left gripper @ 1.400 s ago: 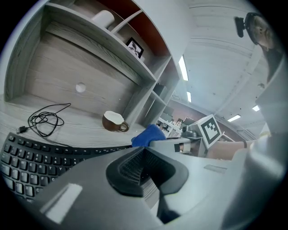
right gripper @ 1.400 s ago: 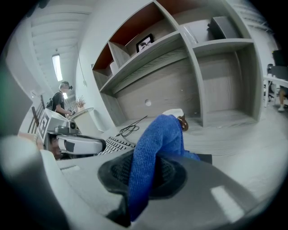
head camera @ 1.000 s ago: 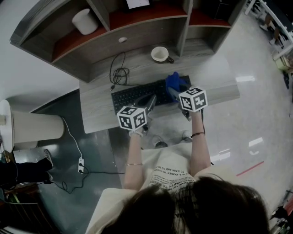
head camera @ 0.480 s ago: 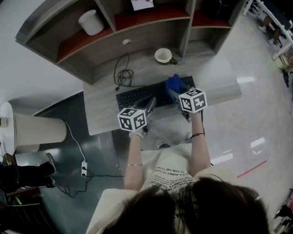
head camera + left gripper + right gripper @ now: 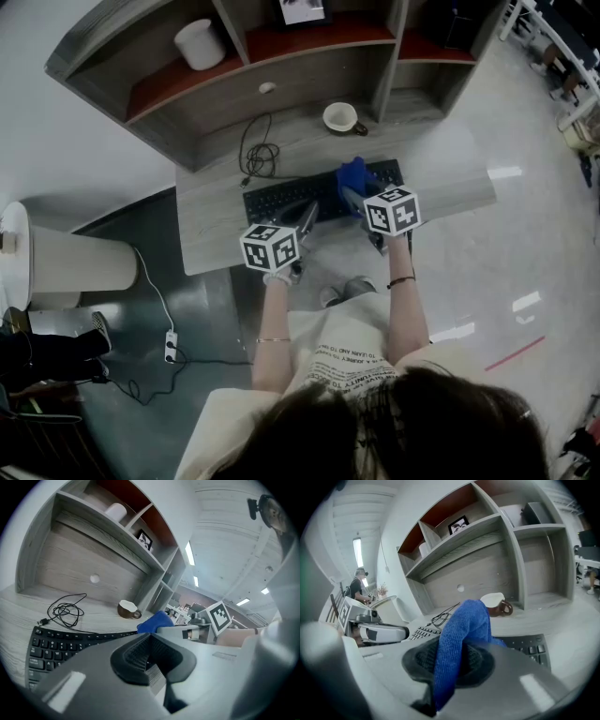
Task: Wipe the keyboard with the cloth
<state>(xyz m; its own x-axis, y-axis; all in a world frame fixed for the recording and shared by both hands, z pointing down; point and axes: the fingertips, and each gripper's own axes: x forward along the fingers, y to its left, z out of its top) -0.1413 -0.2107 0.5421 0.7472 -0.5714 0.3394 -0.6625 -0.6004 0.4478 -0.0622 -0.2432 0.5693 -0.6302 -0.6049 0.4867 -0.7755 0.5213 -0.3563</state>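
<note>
Blue cloth (image 5: pixel 353 174) pinched in right gripper (image 5: pixel 356 197), over keyboard (image 5: pixel 281 195) right part. Left gripper (image 5: pixel 307 217) closed, empty, at keyboard near edge. Mug (image 5: pixel 339 117), cable (image 5: pixel 258 150) far side; bare desk (image 5: pixel 441 178) right of keyboard.

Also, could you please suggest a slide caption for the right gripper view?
Right gripper shut on a blue cloth over the black keyboard, a brown cup behind.

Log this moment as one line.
right gripper: shut on cloth, over keyboard | left gripper: shut, empty, at keyboard
</note>
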